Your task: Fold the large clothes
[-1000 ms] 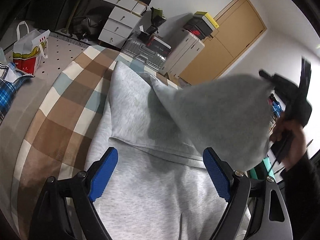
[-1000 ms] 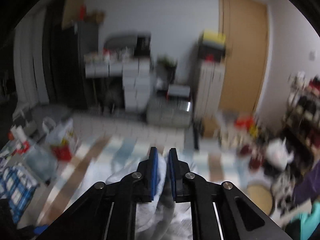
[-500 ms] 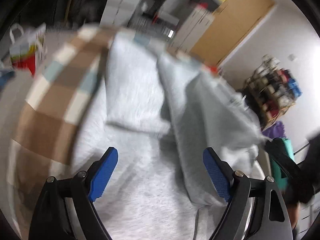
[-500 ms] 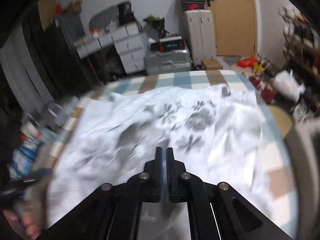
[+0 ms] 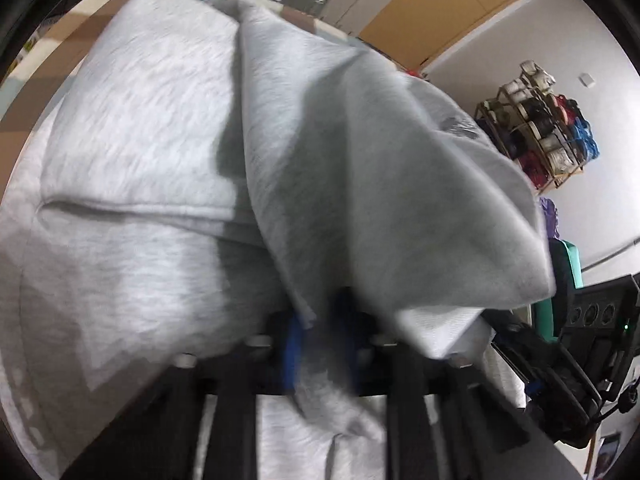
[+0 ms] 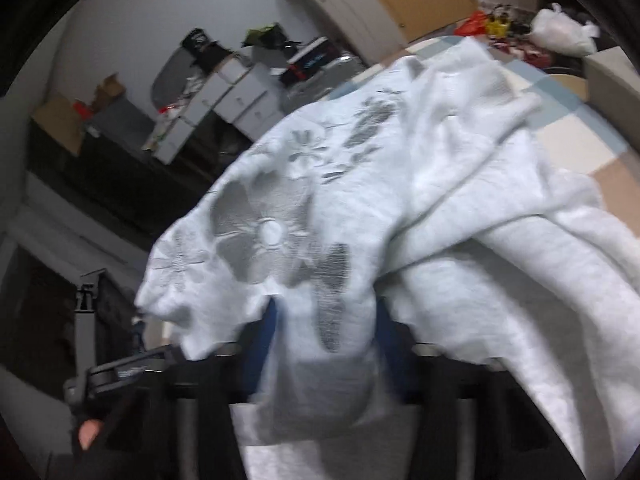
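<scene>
The left gripper (image 5: 320,344) is clenched on a fold of the grey sweatshirt (image 5: 160,120) lying on the checked bed (image 6: 576,128) – apparently to carry that side over. The right gripper (image 6: 324,344) has just been closing, cloth between its fingers – a grip I cannot confirm

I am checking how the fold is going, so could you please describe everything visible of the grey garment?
The grey garment looks like soft heathered fleece, with a darker flower print on one side. It lies bunched and partly folded over itself on a checked cover. The left hand-held gripper is shut on a fold. A bunch sits between the right hand-held gripper's jaws, which have just been closing.
</scene>
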`<state>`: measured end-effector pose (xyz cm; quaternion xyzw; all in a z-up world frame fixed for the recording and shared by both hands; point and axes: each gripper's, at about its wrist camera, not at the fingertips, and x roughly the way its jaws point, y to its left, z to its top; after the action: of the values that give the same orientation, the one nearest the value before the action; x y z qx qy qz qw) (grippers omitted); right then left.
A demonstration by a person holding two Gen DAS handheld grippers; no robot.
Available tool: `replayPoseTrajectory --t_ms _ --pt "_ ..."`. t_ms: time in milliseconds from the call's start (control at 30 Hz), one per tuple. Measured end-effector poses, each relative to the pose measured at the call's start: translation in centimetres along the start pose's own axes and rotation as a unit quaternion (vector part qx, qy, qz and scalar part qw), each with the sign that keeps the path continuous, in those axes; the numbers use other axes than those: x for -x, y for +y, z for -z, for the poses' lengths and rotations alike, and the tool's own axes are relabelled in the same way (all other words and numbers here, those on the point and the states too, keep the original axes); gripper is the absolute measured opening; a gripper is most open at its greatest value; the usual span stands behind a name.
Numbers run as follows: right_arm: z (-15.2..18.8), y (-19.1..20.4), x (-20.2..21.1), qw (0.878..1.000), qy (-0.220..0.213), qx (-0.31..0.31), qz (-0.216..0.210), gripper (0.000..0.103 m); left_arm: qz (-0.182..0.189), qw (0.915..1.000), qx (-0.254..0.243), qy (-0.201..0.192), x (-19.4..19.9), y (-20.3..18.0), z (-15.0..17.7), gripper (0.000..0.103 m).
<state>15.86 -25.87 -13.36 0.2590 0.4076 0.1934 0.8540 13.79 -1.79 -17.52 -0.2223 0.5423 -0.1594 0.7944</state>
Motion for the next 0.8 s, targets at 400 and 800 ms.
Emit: replayPoseTrajectory --t_ms 400,800 --pt "0.3 -2.4 0.9 0.998 -0.016 -0.061 0.007 0.007 -0.138 0.9743 -0.12 -0.133 11.0 -6.8 -3.7 0.001" --pt "0.9 -3.9 1.5 0.996 -0.001 -0.085 -0.037 0.007 -0.08 0.9965 0.011 0.021 1.6 2.5 -0.2 0.001"
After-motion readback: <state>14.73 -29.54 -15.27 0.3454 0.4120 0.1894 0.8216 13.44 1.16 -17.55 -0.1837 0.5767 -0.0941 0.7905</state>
